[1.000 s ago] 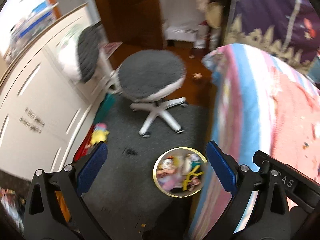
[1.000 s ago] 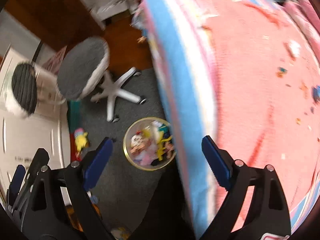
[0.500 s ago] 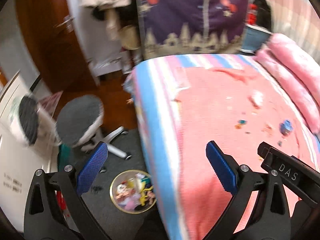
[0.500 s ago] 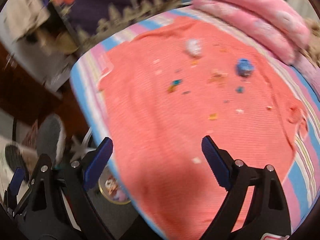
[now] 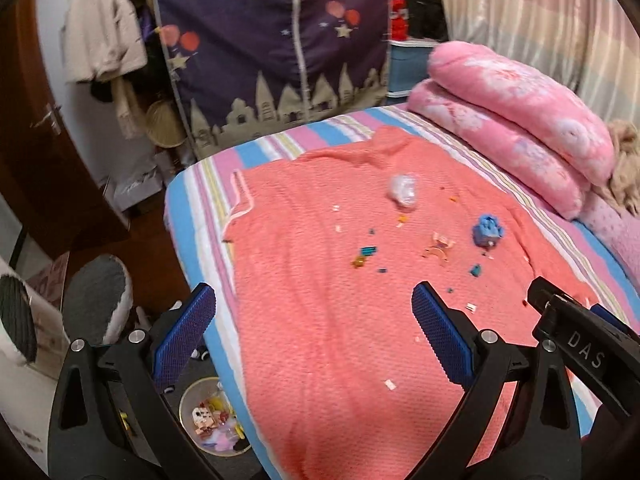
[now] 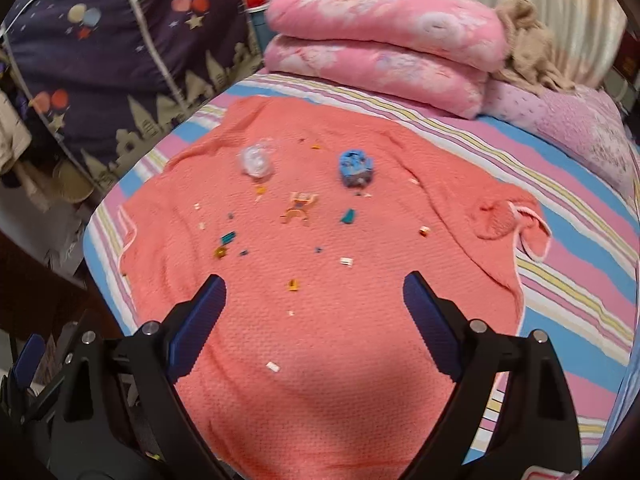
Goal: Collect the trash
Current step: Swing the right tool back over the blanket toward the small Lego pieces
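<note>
At the lower left of the left wrist view, a round clear bin (image 5: pixel 214 416) sits on the dark floor right beside the bed's edge, with bright scraps already inside. Above it, the left gripper (image 5: pixel 314 330) hangs with its blue-padded jaws spread wide and nothing between them. The salmon blanket (image 5: pixel 320 340) fills the middle of the frame, lying over a striped sheet (image 5: pixel 208 200).

Scattered across the blanket's upper middle is the litter: a crumpled clear wrapper (image 5: pixel 403 192), small teal and orange bits (image 5: pixel 364 256), an orange figure-shaped scrap (image 5: pixel 439 249), and farther right a blue crumpled piece (image 5: pixel 487 233). All lie apart from one another. At the upper right, folded pink quilts (image 5: pixel 516 120) are stacked.

In the right wrist view, the right gripper (image 6: pixel 314 308) is likewise released, jaws wide and empty, poised over the blanket (image 6: pixel 320 360). Beyond its tips lie the wrapper (image 6: pixel 258 161), the orange scrap (image 6: pixel 300 207) and the blue piece (image 6: pixel 356 168), with tiny white chips (image 6: pixel 347 261) nearer.
</note>
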The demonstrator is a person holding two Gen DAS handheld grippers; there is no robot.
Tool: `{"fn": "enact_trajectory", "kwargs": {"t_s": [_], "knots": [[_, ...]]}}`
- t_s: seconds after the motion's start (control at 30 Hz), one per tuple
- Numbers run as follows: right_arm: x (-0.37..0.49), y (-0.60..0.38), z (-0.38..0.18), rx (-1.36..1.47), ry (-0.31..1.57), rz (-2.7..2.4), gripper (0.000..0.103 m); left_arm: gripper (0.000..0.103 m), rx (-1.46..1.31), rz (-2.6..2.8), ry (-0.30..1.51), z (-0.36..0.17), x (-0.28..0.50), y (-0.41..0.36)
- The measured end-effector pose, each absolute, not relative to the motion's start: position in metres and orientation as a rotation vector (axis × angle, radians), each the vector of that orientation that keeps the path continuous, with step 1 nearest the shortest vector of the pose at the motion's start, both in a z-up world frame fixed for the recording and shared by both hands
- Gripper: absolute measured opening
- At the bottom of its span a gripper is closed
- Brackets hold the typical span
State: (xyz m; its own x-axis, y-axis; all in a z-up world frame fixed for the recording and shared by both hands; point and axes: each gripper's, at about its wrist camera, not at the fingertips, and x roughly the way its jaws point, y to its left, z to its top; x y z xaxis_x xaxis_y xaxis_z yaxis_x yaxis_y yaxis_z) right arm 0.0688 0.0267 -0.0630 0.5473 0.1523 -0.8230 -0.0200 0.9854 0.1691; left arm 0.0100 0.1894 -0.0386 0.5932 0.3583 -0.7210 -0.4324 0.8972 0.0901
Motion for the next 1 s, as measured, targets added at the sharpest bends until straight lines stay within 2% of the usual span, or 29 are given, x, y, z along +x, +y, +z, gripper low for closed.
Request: {"fn": "enact_trajectory", "kwargs": {"t_s": [0.27,0.47,0.67,1.0], "knots": [[0.069,0.002,-0.072,0.163,0.961,0.060,0.087,0.096,-0.040,0.428,0.829,-0.046,0.019,0.164],[0.053,0.008,-0.106,0.110,0.970,0.082,0.087,0.097,0.126,0.390,0.932,-0.085,0.023,0.142],[0.046,0.003,-0.134,0.133,1.042,0.059,0.087,0.097,0.031,0.454,1.091,-0.123,0.016,0.165],[0.038,0.011,-0.152,0.119,1.072,0.067,0.087,0.097,0.001,0.516,1.159,-0.136,0.000,0.180]]}}
